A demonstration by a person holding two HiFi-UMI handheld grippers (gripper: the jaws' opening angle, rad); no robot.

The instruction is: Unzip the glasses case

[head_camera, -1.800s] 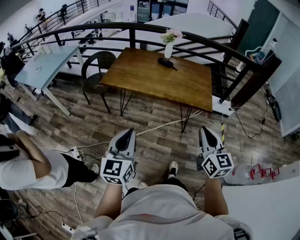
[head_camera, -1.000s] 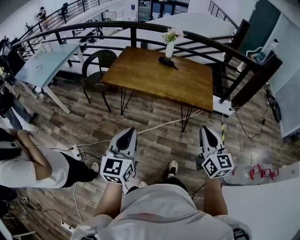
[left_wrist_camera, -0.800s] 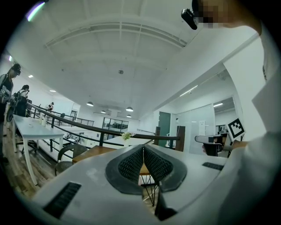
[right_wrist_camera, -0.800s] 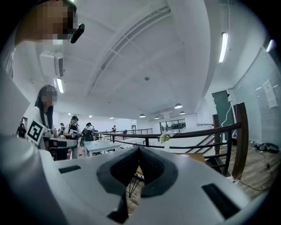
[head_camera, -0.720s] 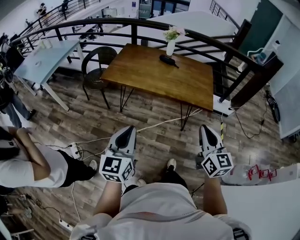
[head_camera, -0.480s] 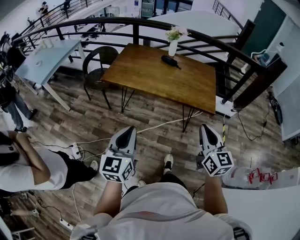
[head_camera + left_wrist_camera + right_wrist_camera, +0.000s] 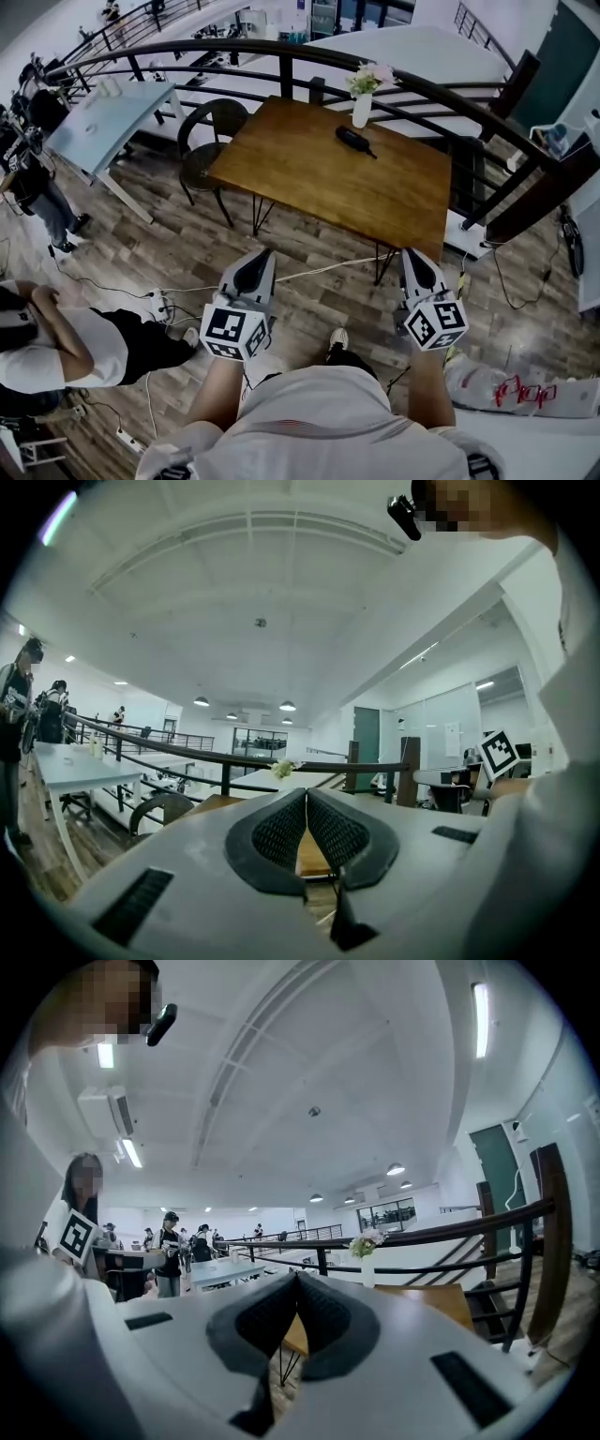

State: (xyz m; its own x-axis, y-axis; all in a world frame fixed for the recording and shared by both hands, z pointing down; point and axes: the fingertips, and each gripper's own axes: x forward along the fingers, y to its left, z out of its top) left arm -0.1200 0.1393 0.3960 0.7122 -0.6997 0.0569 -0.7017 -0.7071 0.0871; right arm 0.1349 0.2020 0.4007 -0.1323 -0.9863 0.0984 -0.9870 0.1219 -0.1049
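The glasses case (image 7: 354, 141) is a dark oblong lying on the far part of a brown wooden table (image 7: 309, 178), beside a white vase of flowers (image 7: 363, 101). Both grippers are held over the floor, well short of the table's near edge. My left gripper (image 7: 262, 255) is shut with nothing between its pads, and so is my right gripper (image 7: 413, 255). In the left gripper view the left gripper (image 7: 306, 795) points level at the table. In the right gripper view the right gripper (image 7: 295, 1280) points toward the vase (image 7: 365, 1266). The case is too small to make out in either gripper view.
A black chair (image 7: 208, 141) stands at the table's left end. A black railing (image 7: 281, 52) curves behind the table. A pale table (image 7: 108, 117) and a seated person (image 7: 56, 337) are at the left. Cables (image 7: 309, 272) cross the wooden floor, and a white bag (image 7: 506, 389) lies at the right.
The table and case now sit a little lower and further right in the head view, and slightly larger. Both grippers have travelled with the person and stay shut.
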